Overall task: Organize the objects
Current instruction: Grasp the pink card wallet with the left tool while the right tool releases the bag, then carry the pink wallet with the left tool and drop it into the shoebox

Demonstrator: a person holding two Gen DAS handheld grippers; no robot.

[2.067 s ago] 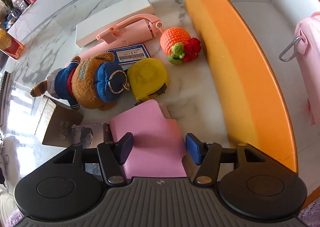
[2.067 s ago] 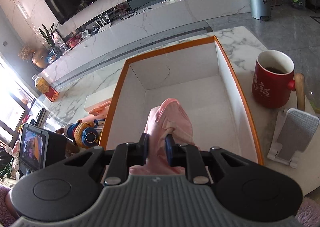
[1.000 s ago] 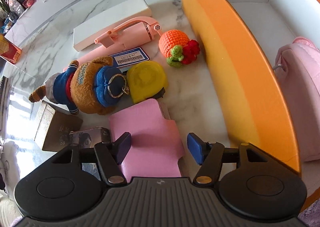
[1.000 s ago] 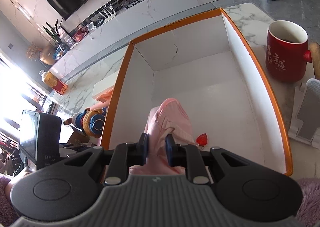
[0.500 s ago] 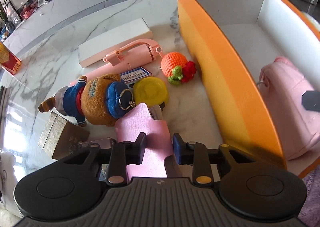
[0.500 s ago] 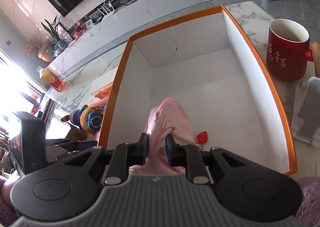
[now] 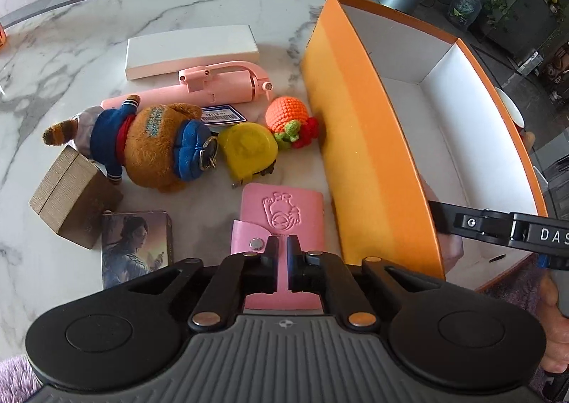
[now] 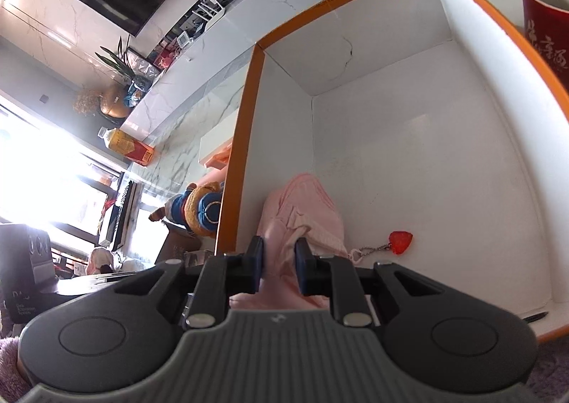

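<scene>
In the left wrist view, the left gripper point(image 7: 281, 262) has just been closing, and its fingers point(image 7: 272, 257) are now pinched together on the pink wallet point(image 7: 281, 221), which hangs from them just above the marble desk point(image 7: 71, 47). The hold is only on a thin bit near one end, so the wallet could slip out or swing on the way, and its snap flap could fall open. The tall side of the orange box point(image 7: 366, 140) stands just to the right, so the wallet could bump that edge if it is not lifted high enough. The yellow tape measure point(image 7: 249, 150) and the bear toy point(image 7: 156, 147) sit close in front, and a picture card point(image 7: 137, 246) and a brown box point(image 7: 71, 197) are to the left, so there is little room low down; the free way is up and over. The right gripper point(image 7: 498, 225) reaches across the near end of the box, so the two could knock together there. In the right wrist view, the right gripper point(image 8: 278, 261) has its fingers point(image 8: 304, 262) clamped on a soft pink pouch point(image 8: 306, 211), low in the near left corner of the box point(image 8: 409, 161). Its red strawberry charm point(image 8: 400, 242) lies on the box floor and could snag. The far half of the box floor is bare. A red mug point(image 8: 547, 12) stands just outside the right wall and could be hit.
</scene>
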